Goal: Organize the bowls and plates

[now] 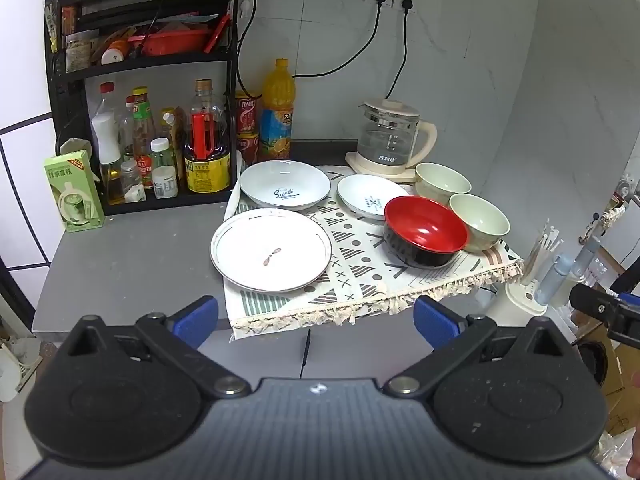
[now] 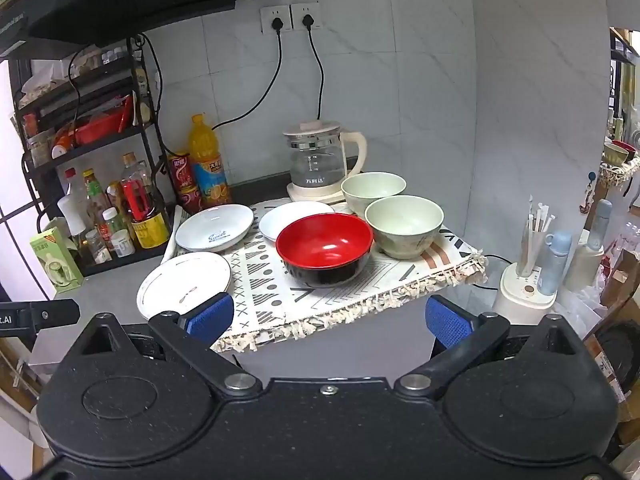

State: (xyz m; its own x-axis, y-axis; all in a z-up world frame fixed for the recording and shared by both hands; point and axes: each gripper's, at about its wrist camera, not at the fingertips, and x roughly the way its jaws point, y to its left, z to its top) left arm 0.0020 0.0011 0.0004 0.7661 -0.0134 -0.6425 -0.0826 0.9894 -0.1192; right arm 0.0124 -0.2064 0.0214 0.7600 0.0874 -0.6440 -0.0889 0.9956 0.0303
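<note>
Left gripper point(image 1: 316, 316), right gripper point(image 2: 330, 320): fingers point(image 1: 198, 314) spread, angled down.

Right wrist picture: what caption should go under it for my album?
Open right gripper hovers before a patterned cloth holding three plates and three bowls, red bowl nearest.

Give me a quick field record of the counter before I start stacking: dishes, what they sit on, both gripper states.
plates: three white, apart: dark-rimmed plate nearest; "Sweet" plate behind it; small plate right of that
bowls: red bowl; two pale green bowls behind it
stacked: none
surface: patterned cloth on grey counter
behind dishes: glass kettle
left hand-held gripper: open, empty, short of the cloth
right hand-held gripper: open, empty
</note>
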